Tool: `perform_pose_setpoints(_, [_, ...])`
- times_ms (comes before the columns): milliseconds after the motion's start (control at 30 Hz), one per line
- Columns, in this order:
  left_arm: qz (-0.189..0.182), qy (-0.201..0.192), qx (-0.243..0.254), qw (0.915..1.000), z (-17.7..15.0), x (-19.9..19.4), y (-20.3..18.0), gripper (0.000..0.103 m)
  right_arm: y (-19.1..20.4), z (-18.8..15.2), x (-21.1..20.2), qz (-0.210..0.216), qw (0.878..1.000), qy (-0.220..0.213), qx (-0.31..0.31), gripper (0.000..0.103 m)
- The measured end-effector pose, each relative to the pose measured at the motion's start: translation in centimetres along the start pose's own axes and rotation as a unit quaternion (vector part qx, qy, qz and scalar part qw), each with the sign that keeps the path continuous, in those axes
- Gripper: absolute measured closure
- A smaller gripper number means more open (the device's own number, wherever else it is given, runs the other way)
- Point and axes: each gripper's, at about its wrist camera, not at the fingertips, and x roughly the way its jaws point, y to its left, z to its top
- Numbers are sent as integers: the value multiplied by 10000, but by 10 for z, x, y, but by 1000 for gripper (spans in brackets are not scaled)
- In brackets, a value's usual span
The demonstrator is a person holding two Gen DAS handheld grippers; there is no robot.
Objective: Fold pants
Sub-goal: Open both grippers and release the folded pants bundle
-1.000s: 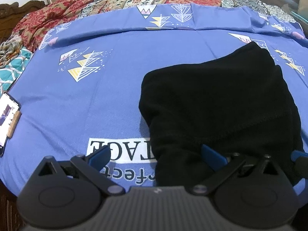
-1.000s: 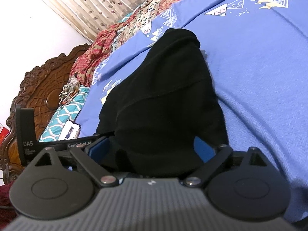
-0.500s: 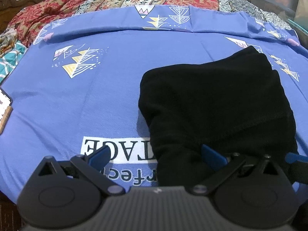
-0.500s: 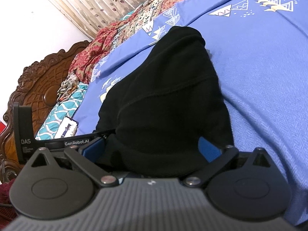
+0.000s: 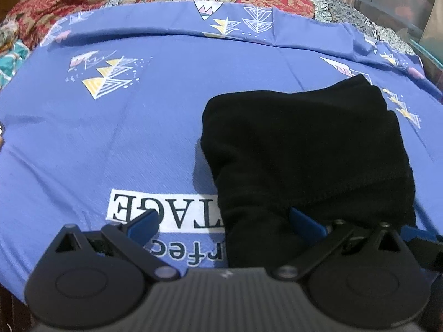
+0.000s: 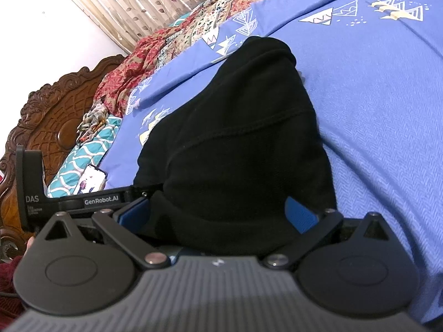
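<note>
Since a second ago very little has moved. The left view has slid a bit to the right, so the phone at its left edge is gone, and the pants sit a little higher in both views.

The bed (image 5: 138, 144), with its blue sheet, fills most of both pictures. The pants (image 5: 304, 152) are a black, folded bundle in the right half of the left view and in the middle of the right view (image 6: 235, 144). They look soft, thick and floppy, not heavy and not slippery. They will sag if lifted by one spot, so I think it is best to pinch the near edge at two places.

The left claw (image 5: 224, 221) is wide open, with the near left corner of the pants between its blue tips, not pinched. The right claw (image 6: 218, 210) is wide open too, with the near edge bulging between its tips. The phone (image 6: 91, 182) lies at the left of the right view.
</note>
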Motion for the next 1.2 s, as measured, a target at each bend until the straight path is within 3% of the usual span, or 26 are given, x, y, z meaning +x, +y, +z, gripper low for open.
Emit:
perform_pose_setpoints(200, [-242, 152, 70, 9996, 13, -7, 9, 0, 6, 12, -17, 102, 9996, 131, -244, 0])
perform_pose_setpoints(300, [-404, -195, 103, 9989, 24, -28, 18, 0, 1, 23, -41, 123, 9991, -291, -286, 0])
perform_pose_setpoints(367, [-711, -470, -1, 9964, 32, -40, 29, 0, -8, 32, -54, 14, 9980, -598, -206, 0])
perform_pose_setpoints(433, [-1023, -488, -132, 9935, 39, -41, 36, 0, -22, 42, -59, -121, 9969, -776, 3, 0])
perform_pose_setpoints(633, [-1456, 311, -486, 9877, 46, 6, 45, 0, -52, 53, -34, -333, 9969, -620, 350, 0])
perform_pose_setpoints(800, [-2037, 814, -811, 9723, 41, 44, 43, 0, -47, 62, 6, -94, 9996, -194, 178, 0])
perform_pose_setpoints(933, [-2296, 804, -901, 9658, 39, 53, 37, 1, -44, 64, 31, 244, 9993, 147, 227, 0])
perform_pose_setpoints(1000, [-2483, 789, -842, 9618, 42, 50, 32, 15, -32, 68, 41, 488, 9977, 431, 181, 29])
perform_pose_setpoints(1033, [-2360, 705, -726, 9665, 44, 44, 27, 17, -23, 71, 43, 481, 9977, 452, 173, 31])
perform_pose_setpoints(1067, [-2326, 607, -614, 9687, 48, 38, 24, 24, -15, 75, 41, 426, 9983, 398, -5, 41])
perform_pose_setpoints(1100, [-2377, 511, -568, 9683, 54, 32, 23, 31, -5, 80, 38, 435, 9982, 325, -237, 46])
perform_pose_setpoints(1200, [-2496, 44, -473, 9672, 84, 11, 25, 34, 12, 106, 30, 758, 9958, -67, -511, 52])
